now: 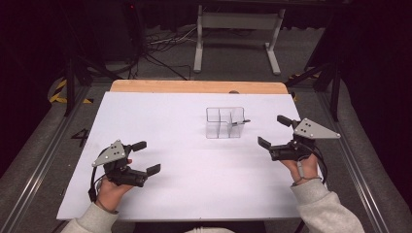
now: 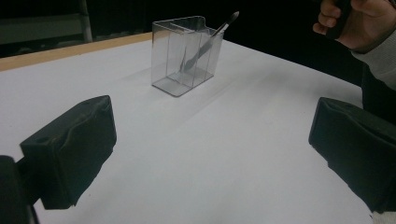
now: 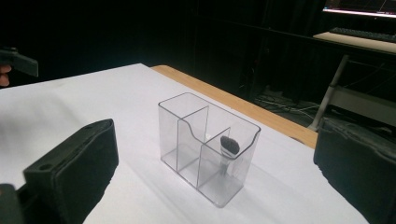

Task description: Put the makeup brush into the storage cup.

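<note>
On the white table (image 1: 160,145), a clear organizer (image 1: 224,122) stands upright with a makeup brush (image 1: 240,123) leaning in its end compartment. Both grippers, left (image 1: 146,158) and right (image 1: 273,131), are held wide open and empty; any withdrawal is best kept level, clear of the brush.

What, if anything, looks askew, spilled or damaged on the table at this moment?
Nothing stands out. The clear organizer stands upright on the white table, undamaged, with one makeup brush leaning inside an end compartment. Nothing spilled. Both claws, left and right, are open and apart from it.
</note>
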The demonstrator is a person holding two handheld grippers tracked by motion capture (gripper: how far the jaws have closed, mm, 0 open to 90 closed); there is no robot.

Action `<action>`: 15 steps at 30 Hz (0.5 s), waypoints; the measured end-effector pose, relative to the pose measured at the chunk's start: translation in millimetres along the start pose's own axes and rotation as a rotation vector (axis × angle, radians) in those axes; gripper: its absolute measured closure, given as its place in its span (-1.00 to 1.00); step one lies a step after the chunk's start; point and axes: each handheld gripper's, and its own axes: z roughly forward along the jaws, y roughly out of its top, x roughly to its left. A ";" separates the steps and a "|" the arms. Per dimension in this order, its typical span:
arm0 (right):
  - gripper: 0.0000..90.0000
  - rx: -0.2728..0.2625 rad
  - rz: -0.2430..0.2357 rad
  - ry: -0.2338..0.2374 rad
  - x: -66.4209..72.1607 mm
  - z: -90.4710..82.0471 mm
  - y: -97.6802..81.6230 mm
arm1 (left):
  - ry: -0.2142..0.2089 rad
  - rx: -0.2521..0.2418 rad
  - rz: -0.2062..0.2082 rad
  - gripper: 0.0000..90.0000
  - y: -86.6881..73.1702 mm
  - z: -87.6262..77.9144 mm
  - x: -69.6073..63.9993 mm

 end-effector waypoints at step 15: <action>-1.00 -0.012 -0.002 0.024 9.8 -14.0 -36.0 | -0.001 -0.003 -0.007 -0.96 -5.5 -12.4 3.0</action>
